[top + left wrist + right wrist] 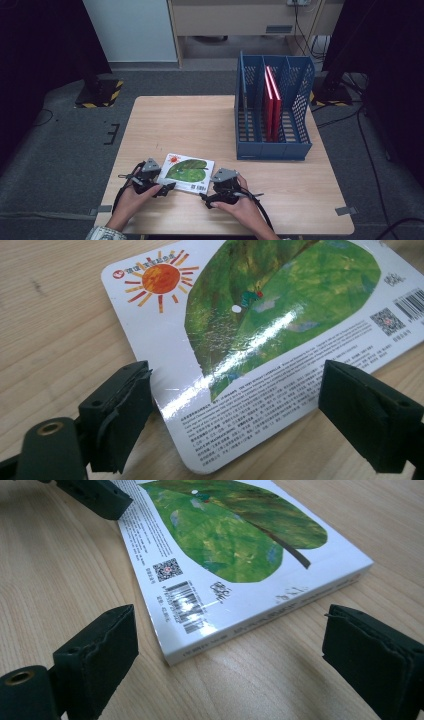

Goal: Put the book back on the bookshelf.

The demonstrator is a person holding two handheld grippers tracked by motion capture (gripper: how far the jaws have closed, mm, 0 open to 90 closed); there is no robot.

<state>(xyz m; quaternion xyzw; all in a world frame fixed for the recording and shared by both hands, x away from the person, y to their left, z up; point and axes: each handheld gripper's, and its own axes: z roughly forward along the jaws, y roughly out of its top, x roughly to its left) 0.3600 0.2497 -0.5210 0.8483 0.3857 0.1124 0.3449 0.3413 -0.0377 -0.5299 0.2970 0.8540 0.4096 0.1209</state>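
The book [186, 173] lies flat, back cover up, near the table's [200, 125] front edge, well apart from the blue rack [272, 112] that already holds 2 red books [272, 100] upright in a middle slot. The left gripper [159, 187] sits low at the book's left end with its jaws spread, 1 pad [122, 415] overlapping the cover's edge and the other standing off past the near corner; neither pad presses the book. The right gripper [212, 196] waits at the opposite corner by the barcode, jaws spread wide, the spine corner between them but untouched. The work looks like lifting this book from both ends to stand it in the rack. The cover is glossy and the book lies flush on the wood, so a jaw that comes down on top instead of sliding under the edge would likely just push the book along the table. A pinch on 1 corner alone could let it pivot and slip out. If the 2 ends rise unevenly, the book may twist free, and a tilted carry could catch on the rack's dividers.
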